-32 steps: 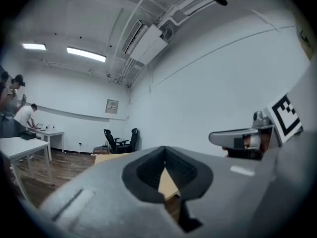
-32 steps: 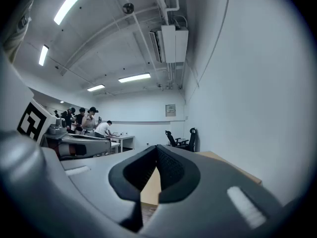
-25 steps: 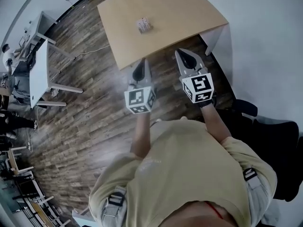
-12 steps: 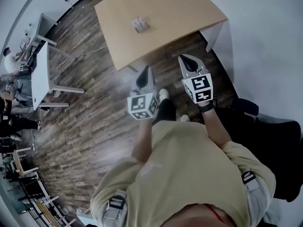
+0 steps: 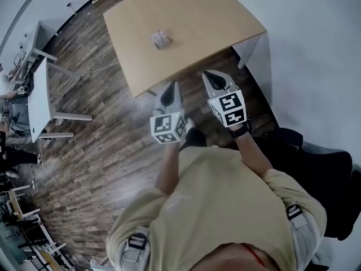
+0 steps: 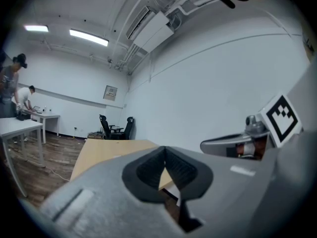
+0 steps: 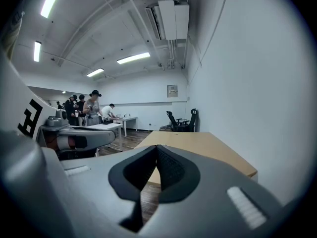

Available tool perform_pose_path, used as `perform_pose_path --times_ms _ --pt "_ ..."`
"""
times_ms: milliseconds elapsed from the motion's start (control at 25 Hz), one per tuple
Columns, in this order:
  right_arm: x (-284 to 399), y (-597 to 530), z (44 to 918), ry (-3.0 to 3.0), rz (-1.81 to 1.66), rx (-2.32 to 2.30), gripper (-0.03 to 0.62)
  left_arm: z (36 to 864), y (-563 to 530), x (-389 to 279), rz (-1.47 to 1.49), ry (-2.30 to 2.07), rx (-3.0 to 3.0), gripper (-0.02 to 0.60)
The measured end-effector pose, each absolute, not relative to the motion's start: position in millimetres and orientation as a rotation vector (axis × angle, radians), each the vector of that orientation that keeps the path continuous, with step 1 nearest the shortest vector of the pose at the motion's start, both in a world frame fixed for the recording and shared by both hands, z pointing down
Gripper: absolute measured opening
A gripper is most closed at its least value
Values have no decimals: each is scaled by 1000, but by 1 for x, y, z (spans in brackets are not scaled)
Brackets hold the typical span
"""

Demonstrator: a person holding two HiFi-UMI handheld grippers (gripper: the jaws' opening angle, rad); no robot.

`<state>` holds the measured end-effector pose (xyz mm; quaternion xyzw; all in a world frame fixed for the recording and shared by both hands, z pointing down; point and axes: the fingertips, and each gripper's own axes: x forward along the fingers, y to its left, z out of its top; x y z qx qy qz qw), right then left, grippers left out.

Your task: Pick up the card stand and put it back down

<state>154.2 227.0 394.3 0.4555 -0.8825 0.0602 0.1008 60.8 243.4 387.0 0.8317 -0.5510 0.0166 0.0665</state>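
Left tongs and right tongs advanced; card stand well ahead.

Tan bench on dark plank floor; white desk at left w/ people nearby; two blk chairs by far wall; AC unit overhead.

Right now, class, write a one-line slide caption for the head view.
Left gripper and right gripper, both shut, hover short of the table bearing the card stand.

Pale yellow T-shirt, buckled shoulder straps, dark wristband, grey left gripper, grey right gripper, black-and-white marker cubes
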Motion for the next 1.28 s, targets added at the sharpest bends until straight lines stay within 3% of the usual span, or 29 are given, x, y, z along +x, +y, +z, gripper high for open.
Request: perform_pose_path --times_ms 800,1200,1280 --pt "-16 36 378 -2637 73 1258 3 392 58 -116 -9 -1667 2466 2" --pt "-22 -6 456 -2524 258 1231 5 464 2 -147 76 -1521 2448 3" --pt "-19 -18 472 -2518 294 1221 3 482 -11 -149 103 -1497 2437 26"
